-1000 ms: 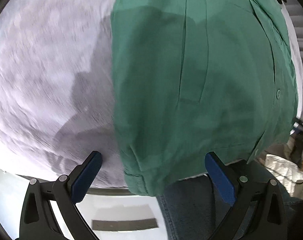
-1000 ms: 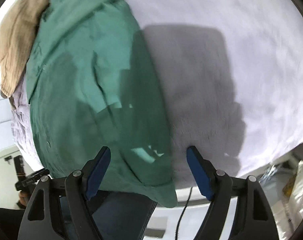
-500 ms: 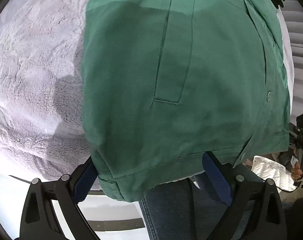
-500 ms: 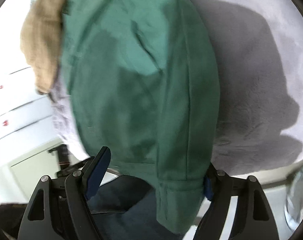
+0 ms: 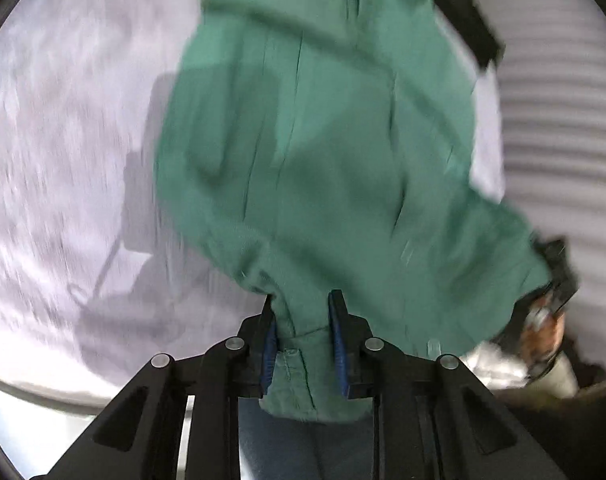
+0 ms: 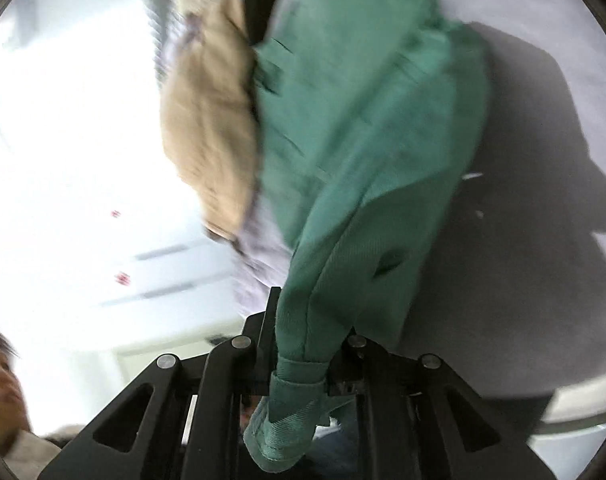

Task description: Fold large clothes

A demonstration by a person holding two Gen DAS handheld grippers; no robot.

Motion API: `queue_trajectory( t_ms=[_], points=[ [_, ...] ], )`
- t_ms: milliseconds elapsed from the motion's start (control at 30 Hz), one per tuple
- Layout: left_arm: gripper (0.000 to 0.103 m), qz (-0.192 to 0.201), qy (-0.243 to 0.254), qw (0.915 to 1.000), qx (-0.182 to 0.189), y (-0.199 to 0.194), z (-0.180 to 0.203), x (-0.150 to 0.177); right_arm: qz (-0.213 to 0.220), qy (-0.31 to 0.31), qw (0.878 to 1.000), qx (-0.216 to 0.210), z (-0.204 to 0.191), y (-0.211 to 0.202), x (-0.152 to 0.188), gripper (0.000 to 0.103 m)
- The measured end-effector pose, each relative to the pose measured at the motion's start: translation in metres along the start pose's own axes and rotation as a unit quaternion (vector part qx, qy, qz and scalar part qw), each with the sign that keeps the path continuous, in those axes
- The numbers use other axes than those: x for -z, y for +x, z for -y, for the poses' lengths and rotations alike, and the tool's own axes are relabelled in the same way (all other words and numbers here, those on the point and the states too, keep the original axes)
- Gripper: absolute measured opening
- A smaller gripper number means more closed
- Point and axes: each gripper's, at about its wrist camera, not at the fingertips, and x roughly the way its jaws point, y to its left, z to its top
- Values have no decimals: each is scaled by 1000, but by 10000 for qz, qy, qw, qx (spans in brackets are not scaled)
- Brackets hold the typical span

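Note:
A large green garment (image 5: 323,160) lies on a pale fleecy blanket (image 5: 63,140), with its near hem lifted off the surface. My left gripper (image 5: 302,300) is closing its jaws, and the blue pads (image 5: 337,344) press a bunched corner of the hem between them. In the right wrist view the same green garment (image 6: 363,140) stretches up from the blanket (image 6: 535,140) into my right gripper (image 6: 311,320). Its jaws are closing too, pinching a thick fold of the hem, whose end hangs below the fingers. Both views are blurred by motion.
A tan garment (image 6: 211,120) is heaped beside the green one at the blanket's far edge. A person (image 6: 3,384) is at the lower left of the right wrist view. Blue jeans (image 5: 283,440) show under the left gripper. A hand holding a dark device (image 5: 547,320) is at the right.
Both grippers went from wide open around the hem to clamped on it. Both have risen and pulled the green cloth up into taut folds. The right gripper has tilted up towards level.

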Motion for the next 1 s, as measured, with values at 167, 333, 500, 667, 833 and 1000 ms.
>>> queue_trajectory(
  t_ms=[167,333,500,667,833,1000],
  points=[
    [25,638,104,9979,-97,-13,3,-58,127,-12,9999,41,-5,25,-44,16],
    [25,825,-38,9959,-372,7,1,-98,530,478,9974,103,13,51,-78,16],
    [25,1180,-214,9925,-226,9,4,-114,813,463,9952,-272,1,49,-103,16],
    [25,1792,-128,9837,25,-28,19,-138,1148,271,9904,-727,-27,43,-140,16],
    [25,2168,197,9757,-259,-37,36,-190,1244,120,9908,-528,-40,63,-200,16],
    [25,2191,102,9722,-816,-2,33,-238,1208,421,9918,1,-13,100,-258,18]
  ],
)
